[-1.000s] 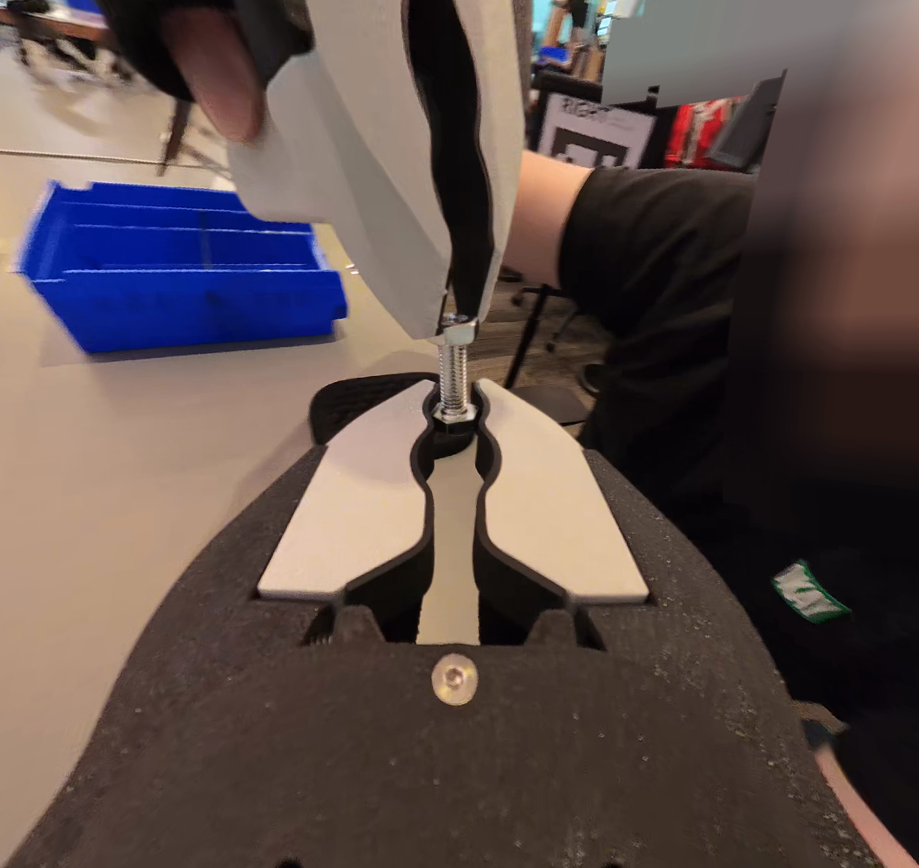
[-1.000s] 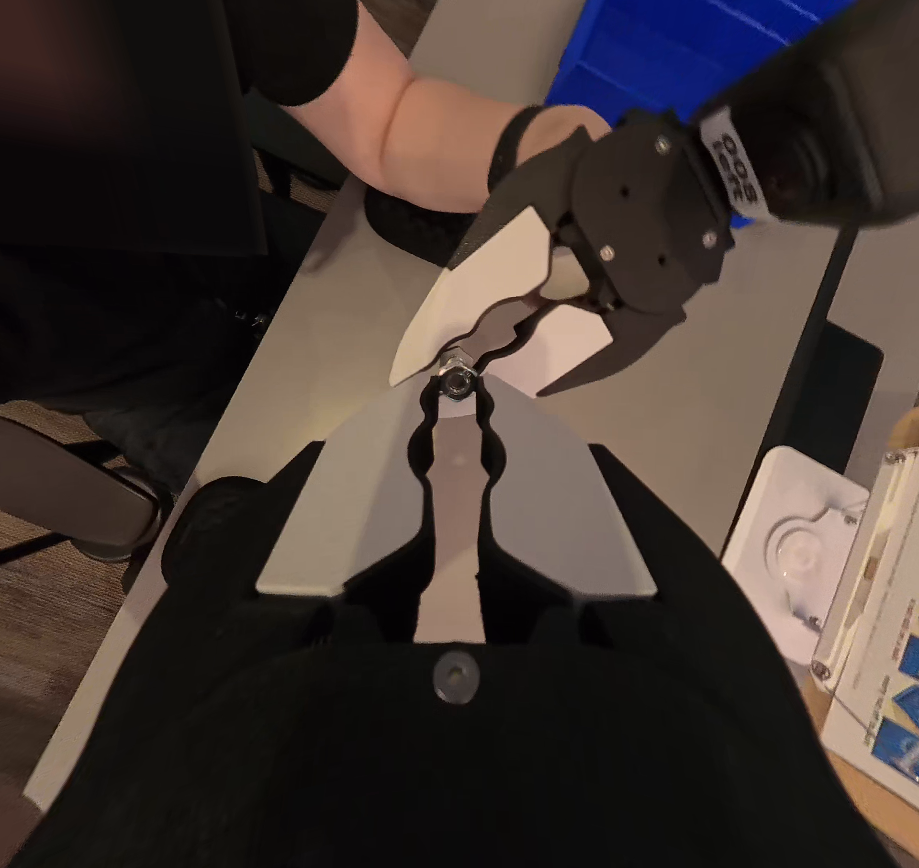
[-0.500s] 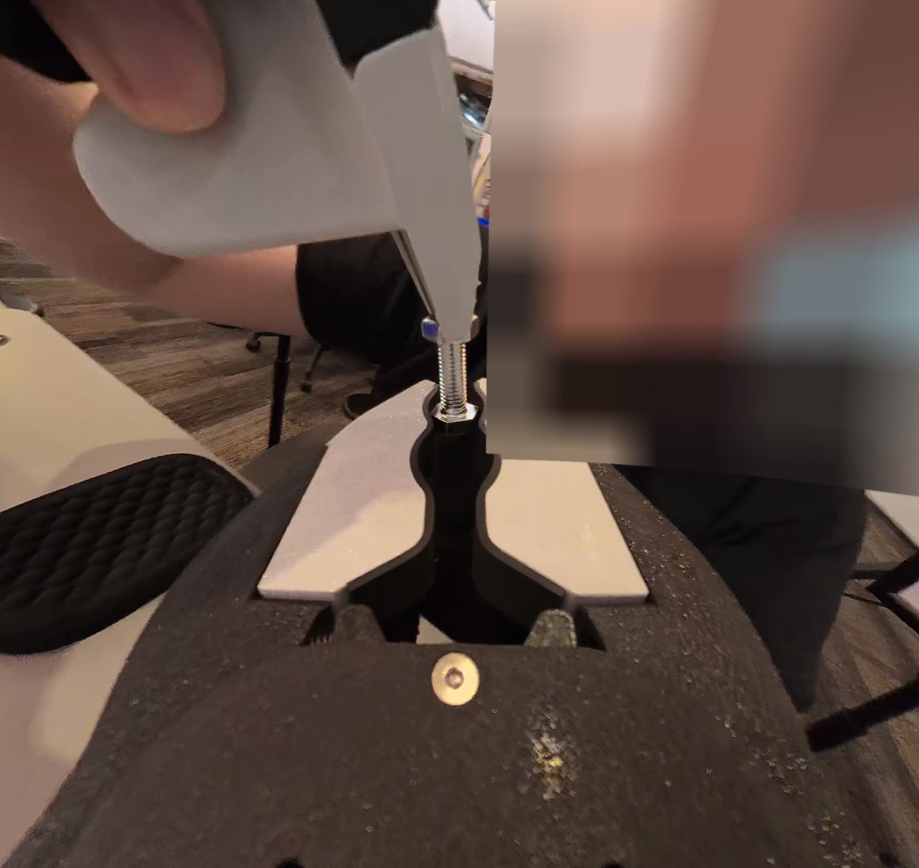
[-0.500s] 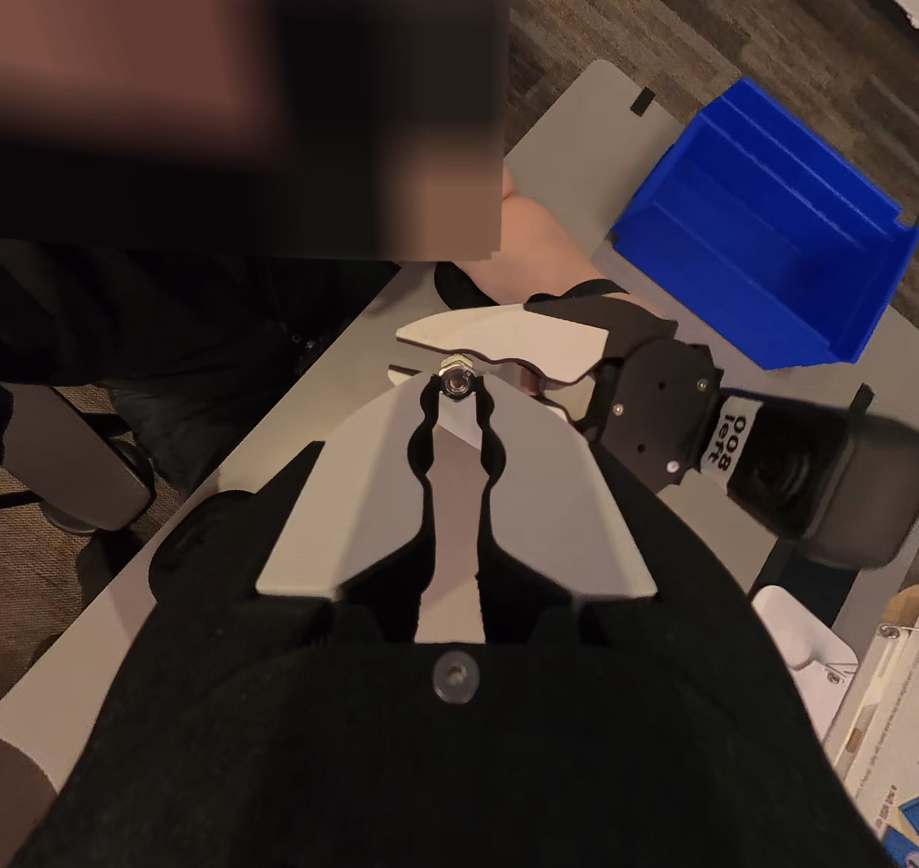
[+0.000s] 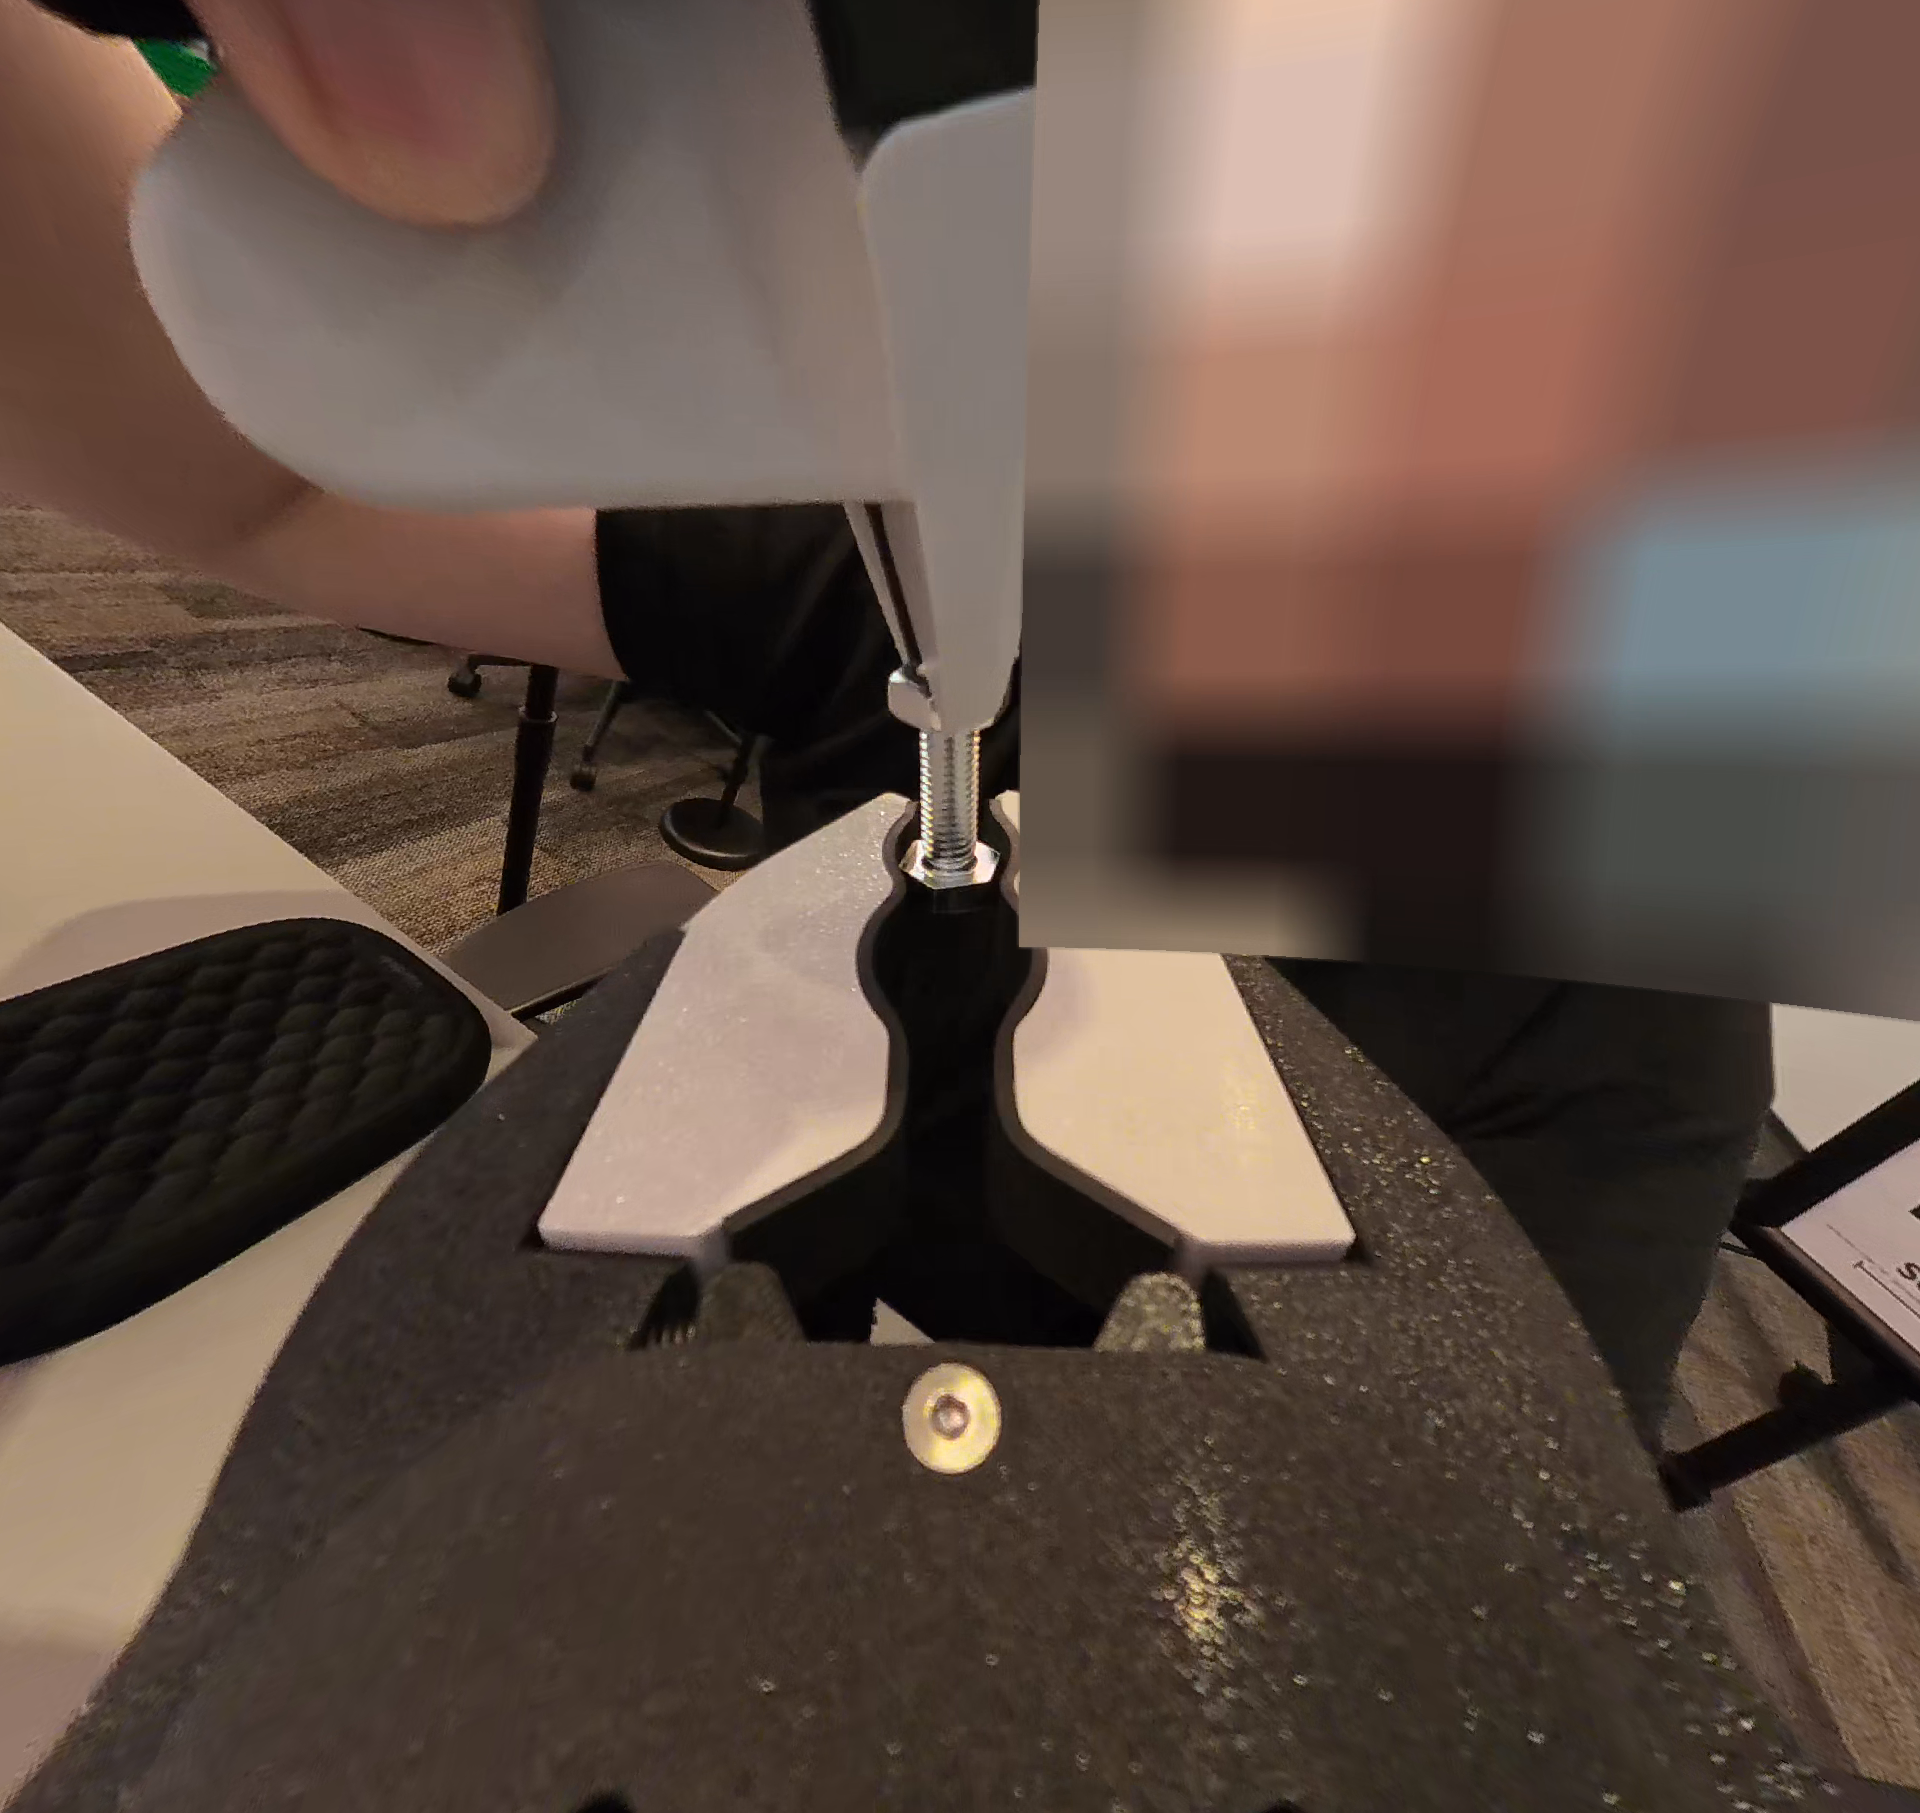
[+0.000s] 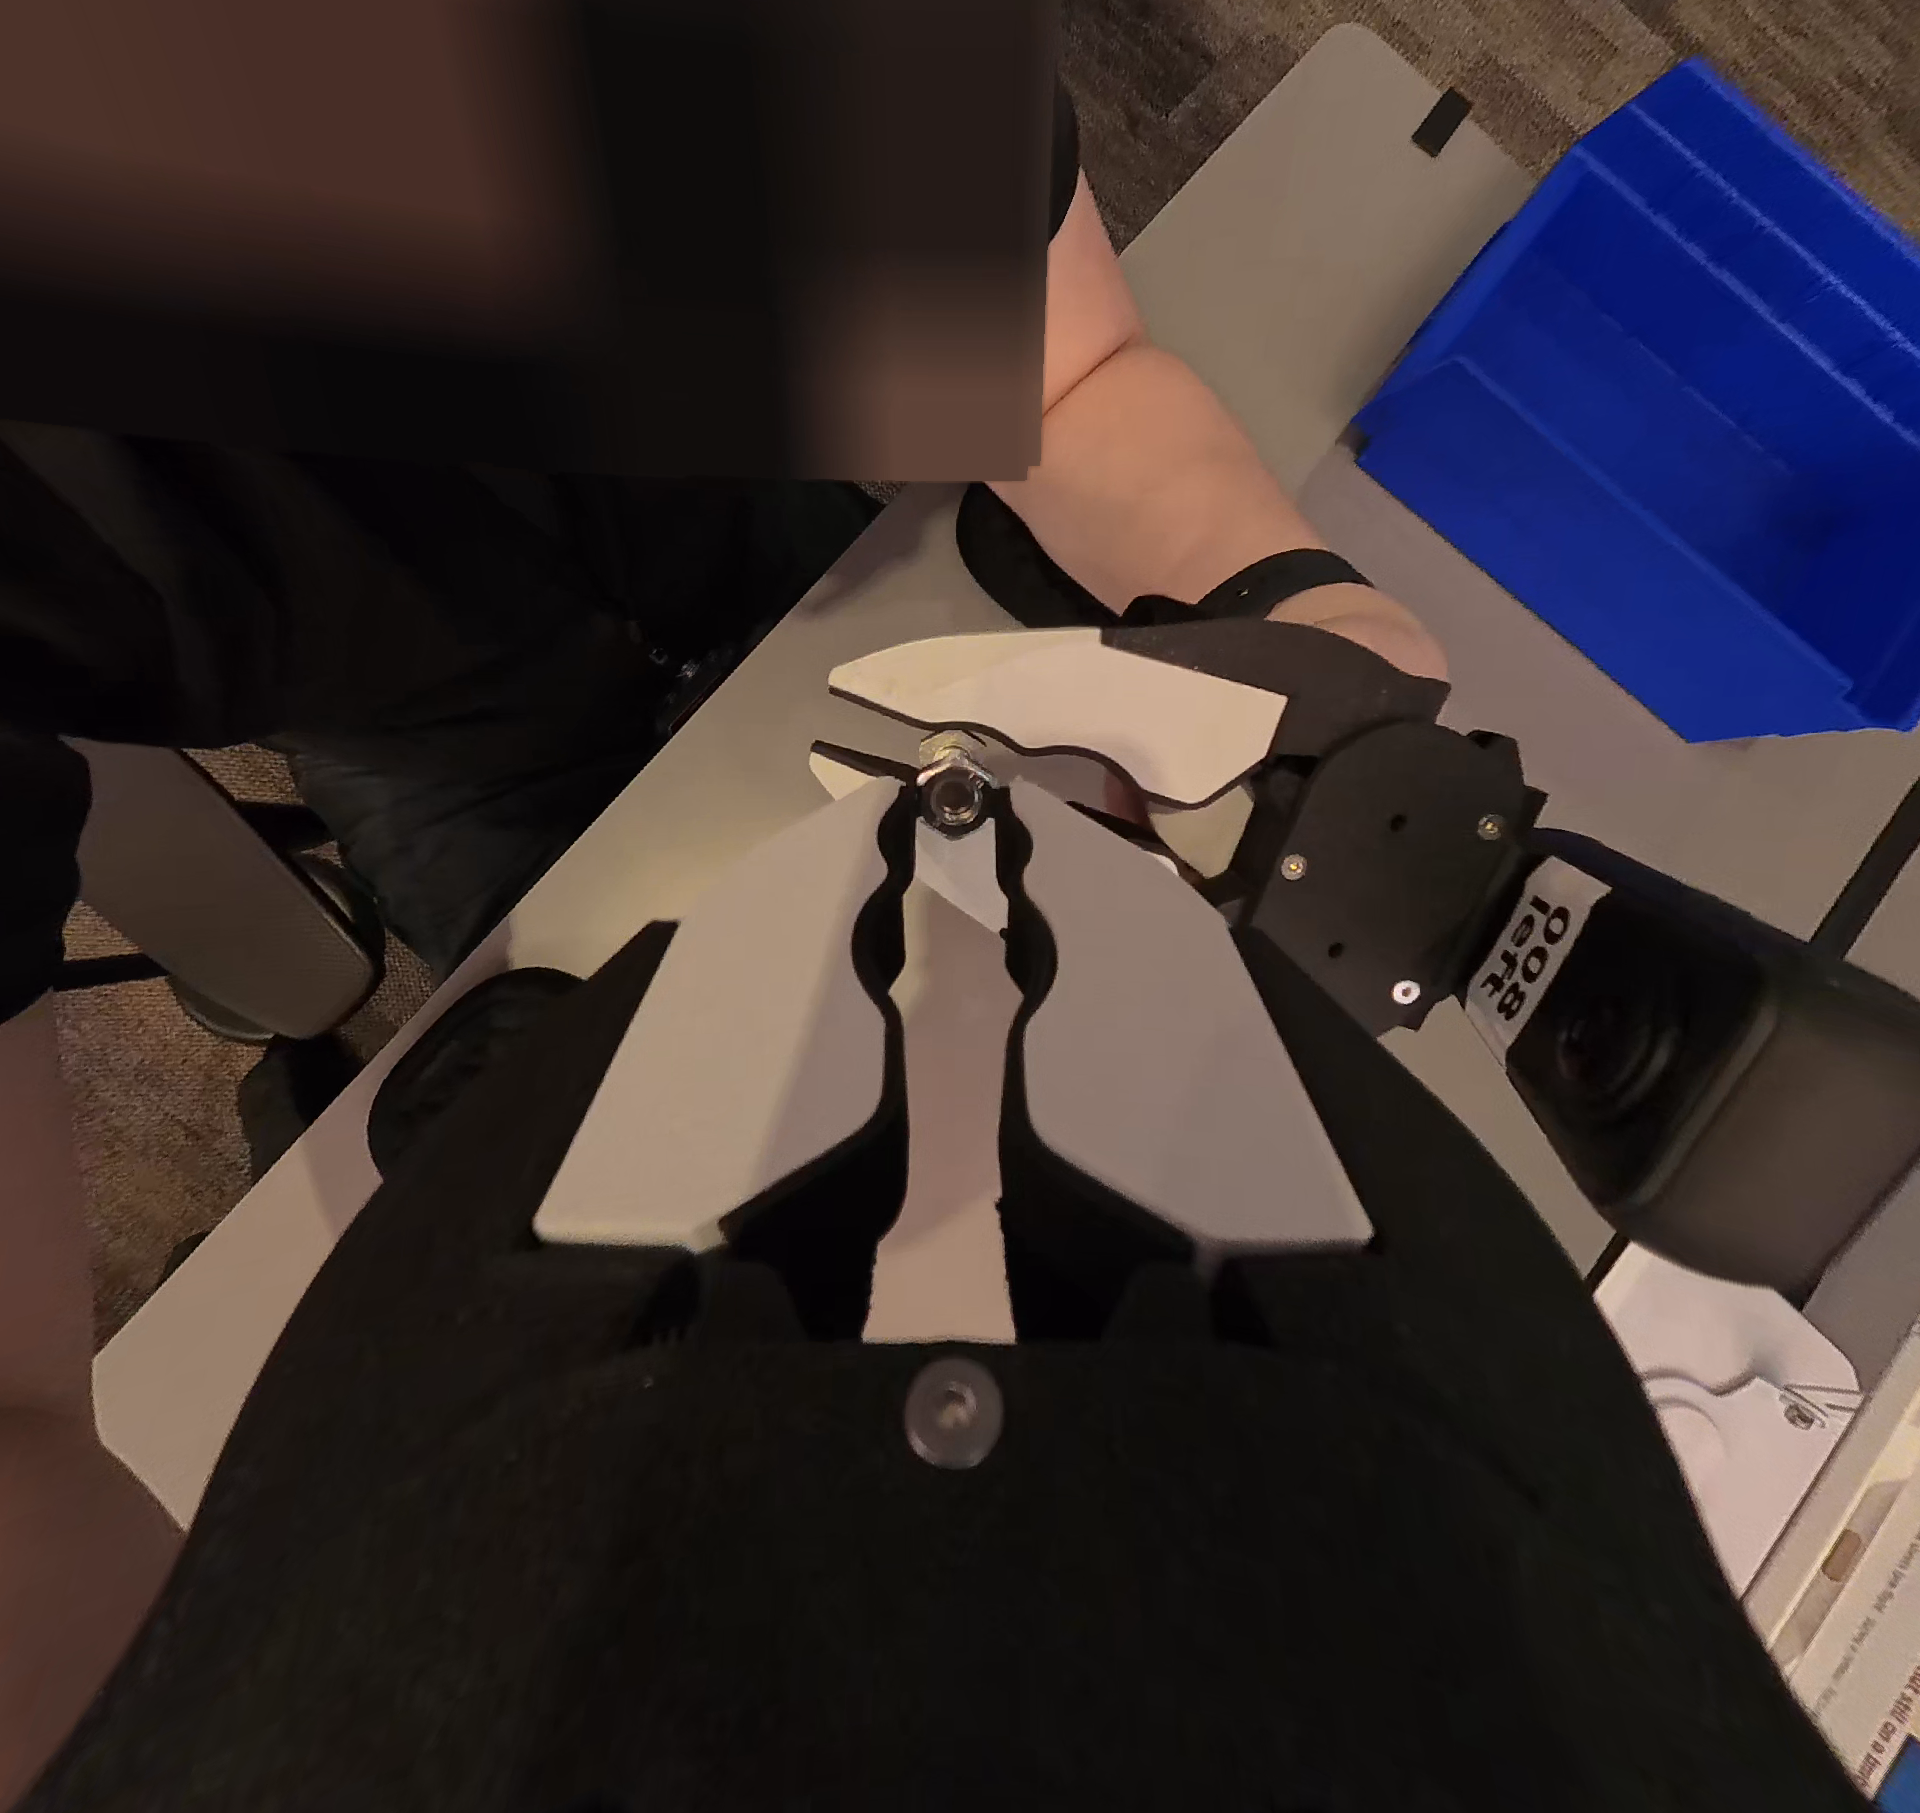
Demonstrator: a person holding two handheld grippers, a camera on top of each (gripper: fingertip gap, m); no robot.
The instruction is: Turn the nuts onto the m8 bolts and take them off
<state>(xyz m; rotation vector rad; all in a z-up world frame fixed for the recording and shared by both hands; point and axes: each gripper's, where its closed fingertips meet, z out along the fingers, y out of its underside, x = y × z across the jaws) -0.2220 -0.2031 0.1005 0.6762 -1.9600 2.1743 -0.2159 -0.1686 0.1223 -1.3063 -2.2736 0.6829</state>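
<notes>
left gripper [image 5: 951, 870] grips nut [image 5: 951, 861], right gripper [image 6: 951, 807] grips bolt [image 5: 951, 797]

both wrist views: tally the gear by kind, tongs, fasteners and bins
tongs: 2 (left tongs, right tongs)
bolt: 1
nut: 1
blue bin: 1
total: 5

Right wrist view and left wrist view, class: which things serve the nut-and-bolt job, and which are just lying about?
In use:
bolt with nut
left gripper, fingers shut on one end
right gripper, fingers shut on the other end

Lying about:
blue bin
black textured pad
white moulded piece
</notes>
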